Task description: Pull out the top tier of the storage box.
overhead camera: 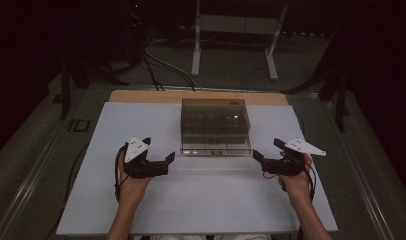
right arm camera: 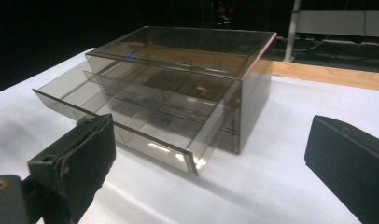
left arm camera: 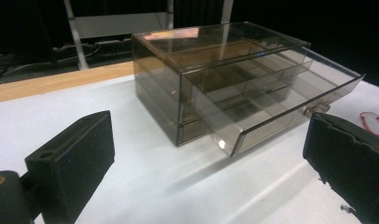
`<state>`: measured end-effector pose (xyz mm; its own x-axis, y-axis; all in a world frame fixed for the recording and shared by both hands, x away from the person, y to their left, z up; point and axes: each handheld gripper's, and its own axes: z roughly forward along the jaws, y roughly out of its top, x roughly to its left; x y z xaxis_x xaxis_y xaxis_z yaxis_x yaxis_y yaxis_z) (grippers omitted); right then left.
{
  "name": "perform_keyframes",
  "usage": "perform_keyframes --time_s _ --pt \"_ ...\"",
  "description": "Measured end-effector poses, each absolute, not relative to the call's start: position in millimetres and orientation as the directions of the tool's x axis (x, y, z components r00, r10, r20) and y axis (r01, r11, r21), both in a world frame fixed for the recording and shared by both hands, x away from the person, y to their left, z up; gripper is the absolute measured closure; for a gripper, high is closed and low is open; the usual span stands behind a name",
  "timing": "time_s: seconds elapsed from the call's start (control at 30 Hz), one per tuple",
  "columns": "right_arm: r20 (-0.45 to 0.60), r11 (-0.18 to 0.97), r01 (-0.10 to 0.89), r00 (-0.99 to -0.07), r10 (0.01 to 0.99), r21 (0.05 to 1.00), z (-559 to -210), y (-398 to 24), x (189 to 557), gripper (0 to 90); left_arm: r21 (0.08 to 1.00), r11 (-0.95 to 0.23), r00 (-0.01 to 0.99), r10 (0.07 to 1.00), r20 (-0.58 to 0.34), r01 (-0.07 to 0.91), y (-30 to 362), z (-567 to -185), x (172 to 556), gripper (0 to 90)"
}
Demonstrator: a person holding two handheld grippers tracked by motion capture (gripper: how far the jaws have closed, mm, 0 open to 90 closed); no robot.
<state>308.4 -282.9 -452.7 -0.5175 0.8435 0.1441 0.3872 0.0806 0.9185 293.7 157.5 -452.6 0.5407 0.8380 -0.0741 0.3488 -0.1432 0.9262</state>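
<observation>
A smoky see-through drawer box (overhead camera: 215,120) stands at the middle back of the white board (overhead camera: 201,200). Its lower drawer (overhead camera: 216,148) is pulled partly out toward me, with dividers inside and a small knob (left arm camera: 313,109) on its front. My left gripper (overhead camera: 158,149) rests open on the board, left of the drawer's front. On the other side my right gripper (overhead camera: 267,149) is open too, just off the drawer's right corner. The left gripper view has the box (left arm camera: 225,79) between wide jaws (left arm camera: 206,154). In the right gripper view the drawer (right arm camera: 122,121) sits ahead of the open jaws (right arm camera: 211,158).
A wooden table edge (overhead camera: 191,96) runs behind the board. Farther back stands a white metal frame (overhead camera: 236,25), with cables (overhead camera: 161,65) on the dark floor. A red wire loop (left arm camera: 373,122) lies on the board by the right gripper.
</observation>
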Motion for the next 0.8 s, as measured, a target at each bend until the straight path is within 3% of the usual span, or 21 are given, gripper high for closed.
perform_keyframes --time_s 0.67,0.8 --pt "0.132 0.050 0.340 -0.492 0.860 0.939 -455.0 -304.2 296.7 2.1 0.929 -0.152 0.496 0.867 -0.039 0.339 195.3 -458.6 277.6 3.7" --pt "0.142 0.051 0.367 -0.478 0.867 0.929 -456.1 -308.5 296.3 2.1 0.928 -0.143 0.484 0.874 -0.044 0.343 201.9 -459.2 275.7 3.7"
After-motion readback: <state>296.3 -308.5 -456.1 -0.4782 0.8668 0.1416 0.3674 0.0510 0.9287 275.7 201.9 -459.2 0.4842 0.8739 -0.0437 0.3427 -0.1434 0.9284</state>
